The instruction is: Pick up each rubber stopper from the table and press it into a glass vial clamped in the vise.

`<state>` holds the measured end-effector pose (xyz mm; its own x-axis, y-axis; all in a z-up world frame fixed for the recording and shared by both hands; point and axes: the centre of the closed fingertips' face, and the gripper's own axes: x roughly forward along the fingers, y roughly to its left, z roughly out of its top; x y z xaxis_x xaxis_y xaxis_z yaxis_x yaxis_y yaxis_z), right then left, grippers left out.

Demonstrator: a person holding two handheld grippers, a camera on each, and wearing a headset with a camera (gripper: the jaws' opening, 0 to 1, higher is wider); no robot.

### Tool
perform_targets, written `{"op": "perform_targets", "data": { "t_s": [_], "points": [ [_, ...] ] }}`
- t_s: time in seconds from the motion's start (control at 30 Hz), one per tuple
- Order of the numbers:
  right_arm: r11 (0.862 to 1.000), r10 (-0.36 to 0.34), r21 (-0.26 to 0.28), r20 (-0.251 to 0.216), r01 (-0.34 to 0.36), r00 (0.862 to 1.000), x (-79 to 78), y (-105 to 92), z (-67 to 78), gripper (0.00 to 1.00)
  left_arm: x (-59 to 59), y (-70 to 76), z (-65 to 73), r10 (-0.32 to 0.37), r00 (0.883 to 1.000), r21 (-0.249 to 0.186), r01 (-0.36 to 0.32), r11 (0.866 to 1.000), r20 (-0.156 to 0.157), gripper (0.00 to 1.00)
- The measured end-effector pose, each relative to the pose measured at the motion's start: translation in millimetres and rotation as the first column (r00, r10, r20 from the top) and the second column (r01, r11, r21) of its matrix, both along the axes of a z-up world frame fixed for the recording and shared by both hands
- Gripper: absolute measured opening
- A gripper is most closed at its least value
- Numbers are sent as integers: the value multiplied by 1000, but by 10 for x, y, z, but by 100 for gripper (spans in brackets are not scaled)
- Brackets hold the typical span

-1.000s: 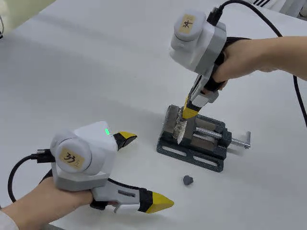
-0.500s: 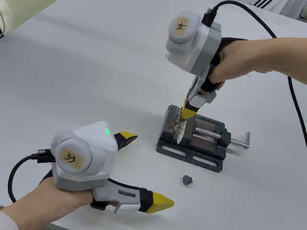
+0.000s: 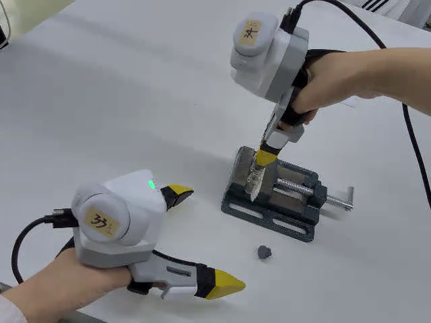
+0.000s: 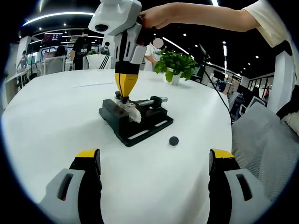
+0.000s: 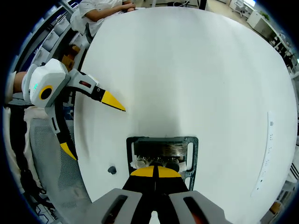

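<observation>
In the head view, a round tan sticker (image 3: 101, 223) sits on the white housing of the left gripper (image 3: 207, 239). Its dark handwritten marks read like "33", with a small stroke beneath. A second sticker (image 3: 251, 31) of the same kind sits on top of the right gripper (image 3: 262, 159). Its handwritten mark is tilted and cannot be read with certainty.
</observation>
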<state>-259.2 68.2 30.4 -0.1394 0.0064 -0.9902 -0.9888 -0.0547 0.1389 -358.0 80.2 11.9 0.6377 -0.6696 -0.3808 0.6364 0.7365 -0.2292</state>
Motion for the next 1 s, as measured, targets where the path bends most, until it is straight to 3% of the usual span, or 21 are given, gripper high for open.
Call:
{"op": "perform_targets", "data": {
  "t_s": [0.17,0.23,0.47,0.67,0.87,1.0],
  "points": [
    [1000,-20,-8,-24,20,1000,-12,10,-8,0,-4,19,3,7,1000,-1,-7,1000,2,95],
    [1000,15,-8,-17,-15,1000,-18,7,-14,0,-6,26,2,10,1000,-5,-10,1000,1,95],
    [999,43,-20,6,-42,999,-37,24,-24,0,-9,52,-7,18,1000,-4,-19,1000,-1,95],
    [999,35,-36,3,-35,999,38,-10,-35,0,-24,66,-1,17,1000,1,-17,1000,3,95],
    [1000,22,0,-6,-22,1000,6,-10,-25,0,-39,115,43,28,1000,7,-28,1000,14,95],
    [998,8,59,-16,-7,1000,78,9,-46,0,-42,156,84,26,999,19,-26,999,25,95]
  ]
}}
